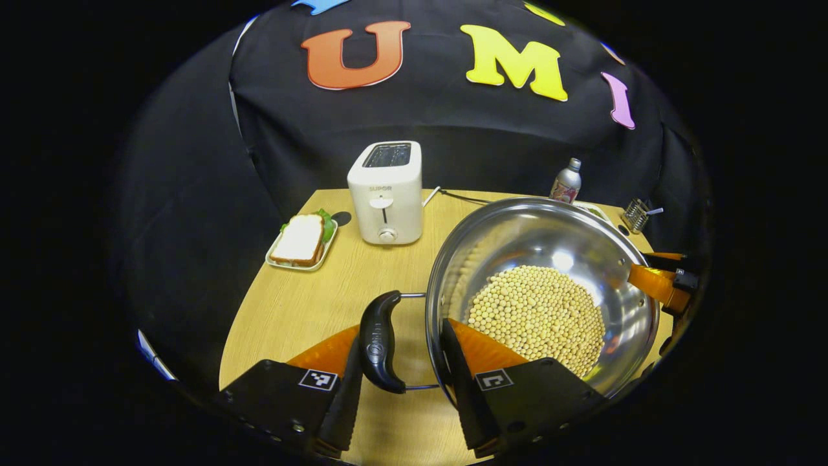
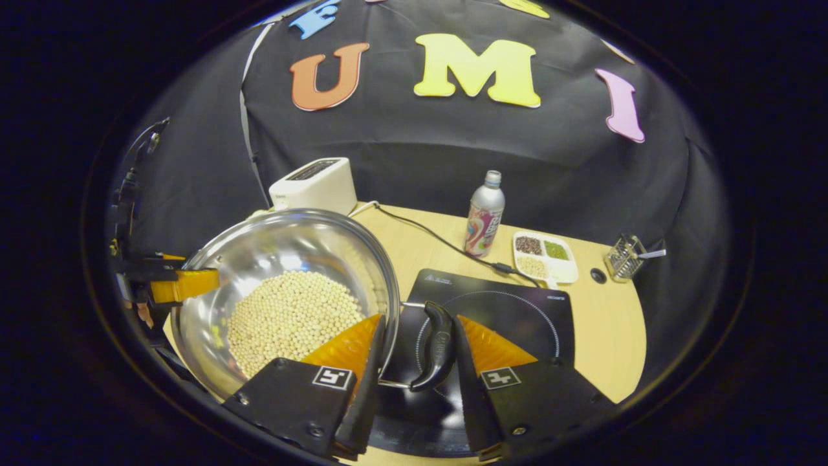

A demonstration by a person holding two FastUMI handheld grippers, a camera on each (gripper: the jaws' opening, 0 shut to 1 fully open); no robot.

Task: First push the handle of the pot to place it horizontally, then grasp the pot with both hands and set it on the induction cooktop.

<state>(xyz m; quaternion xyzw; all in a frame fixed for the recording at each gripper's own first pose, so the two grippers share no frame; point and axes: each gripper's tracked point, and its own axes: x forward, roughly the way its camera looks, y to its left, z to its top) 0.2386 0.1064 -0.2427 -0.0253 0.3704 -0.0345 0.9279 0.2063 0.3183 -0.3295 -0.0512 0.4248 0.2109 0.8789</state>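
A steel pot (image 1: 550,239) holding pale round beans (image 1: 537,317) hangs between both grippers. My left gripper (image 1: 401,333) is shut across the pot's black left handle (image 1: 378,340) and rim, one finger outside the handle and the other inside the wall. My right gripper (image 2: 419,323) clamps the opposite handle (image 2: 440,346) and rim of the pot (image 2: 284,246) the same way. Each gripper appears at the pot's far side in the other's view, the right gripper (image 1: 660,281) and the left gripper (image 2: 174,281). The black induction cooktop (image 2: 517,317) lies under the right handle and stretches to the right.
On the wooden table (image 1: 291,310) stand a white toaster (image 1: 386,194) and a sandwich on a small plate (image 1: 301,243) at the back left. A bottle (image 2: 485,223), a divided tray of grains (image 2: 545,257) and a wire holder (image 2: 624,257) sit behind the cooktop. A cable (image 2: 440,239) runs to it.
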